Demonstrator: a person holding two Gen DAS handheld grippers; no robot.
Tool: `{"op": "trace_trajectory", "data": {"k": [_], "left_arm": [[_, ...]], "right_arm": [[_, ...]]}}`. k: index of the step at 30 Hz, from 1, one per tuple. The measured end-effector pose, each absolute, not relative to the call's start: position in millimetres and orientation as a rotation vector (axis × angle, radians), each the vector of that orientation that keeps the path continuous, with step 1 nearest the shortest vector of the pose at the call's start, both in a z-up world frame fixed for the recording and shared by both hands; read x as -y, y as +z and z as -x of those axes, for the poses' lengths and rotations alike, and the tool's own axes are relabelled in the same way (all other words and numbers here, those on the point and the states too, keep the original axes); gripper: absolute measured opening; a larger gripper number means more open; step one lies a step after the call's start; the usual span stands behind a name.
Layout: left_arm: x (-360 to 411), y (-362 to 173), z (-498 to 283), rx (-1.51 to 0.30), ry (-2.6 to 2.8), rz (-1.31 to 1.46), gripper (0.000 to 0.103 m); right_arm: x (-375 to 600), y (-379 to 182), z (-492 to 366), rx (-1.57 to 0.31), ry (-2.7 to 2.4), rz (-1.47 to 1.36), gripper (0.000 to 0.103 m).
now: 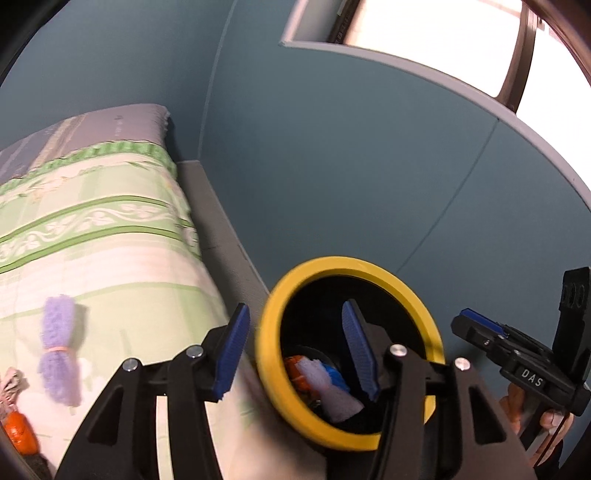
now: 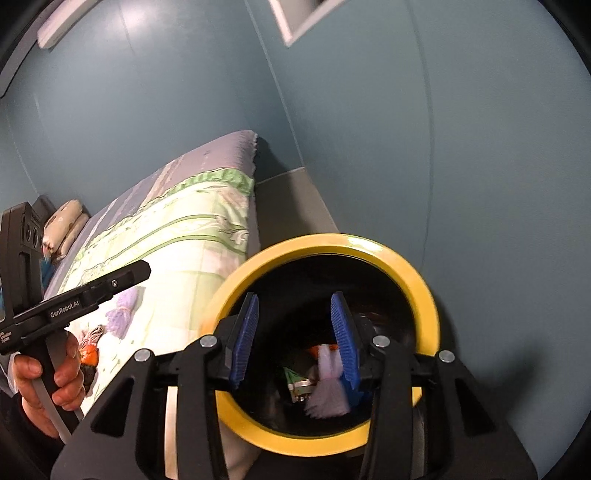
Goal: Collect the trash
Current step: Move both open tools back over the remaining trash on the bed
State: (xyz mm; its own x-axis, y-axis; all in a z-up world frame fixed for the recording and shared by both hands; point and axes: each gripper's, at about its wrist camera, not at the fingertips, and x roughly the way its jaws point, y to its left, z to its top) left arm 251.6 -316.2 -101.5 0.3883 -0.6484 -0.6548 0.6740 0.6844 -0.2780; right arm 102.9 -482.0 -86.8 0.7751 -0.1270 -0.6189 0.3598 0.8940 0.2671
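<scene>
A black trash bin with a yellow rim (image 1: 428,321) (image 2: 424,295) stands beside the bed and holds orange, white and blue scraps (image 1: 321,376) (image 2: 328,384). My left gripper (image 1: 295,354) is open and empty, one finger over the bin's mouth, the other over the bed edge. My right gripper (image 2: 295,343) is open and empty above the bin's mouth. A purple yarn bundle (image 1: 59,350) (image 2: 123,310), an orange scrap (image 1: 22,435) (image 2: 90,354) and a striped crumpled scrap (image 1: 11,384) (image 2: 94,332) lie on the bed.
The bed with a green and white floral cover (image 1: 92,221) (image 2: 177,236) fills the left. A blue wall (image 1: 351,166) (image 2: 406,147) stands behind. A window (image 1: 443,33) is at the upper right. A pillow (image 2: 64,221) lies at the bed's far end.
</scene>
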Motion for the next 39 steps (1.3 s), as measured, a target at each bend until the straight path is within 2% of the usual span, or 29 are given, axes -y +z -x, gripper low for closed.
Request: {"op": "trace_trajectory", "data": {"k": [9,13,23,29,39], "left_arm": [[223.2,-87.4,-266.0,-0.781,-0.697,0.016,0.050],[181.1,-84.5,-274.4,-0.768,-0.630,0.041,0.053],[67.2,-80.0,-276.7,-0.760,-0.440,0.072,0.054],[-10.8,-89.9,-267.9,-0.783,-0.327,0.099,0.059],[-101.2,-122.1,-235.0,-0.831,-0.213,0.142,0.060]], "right_arm": [[430.1,-71.8,-126.5,-0.632,-0.173,-0.319,0.039],[402.0,-65.9,-140.4,-0.636,-0.119,-0.288,0.039],[334.3,-62.2,-176.6,-0.663,0.009,-0.229,0.045],[292.6,-75.3,-208.8,-0.717,0.063,-0.198,0.047],[233.7,-125.5,-274.4,-0.848,0.108,-0.147,0.050]]}}
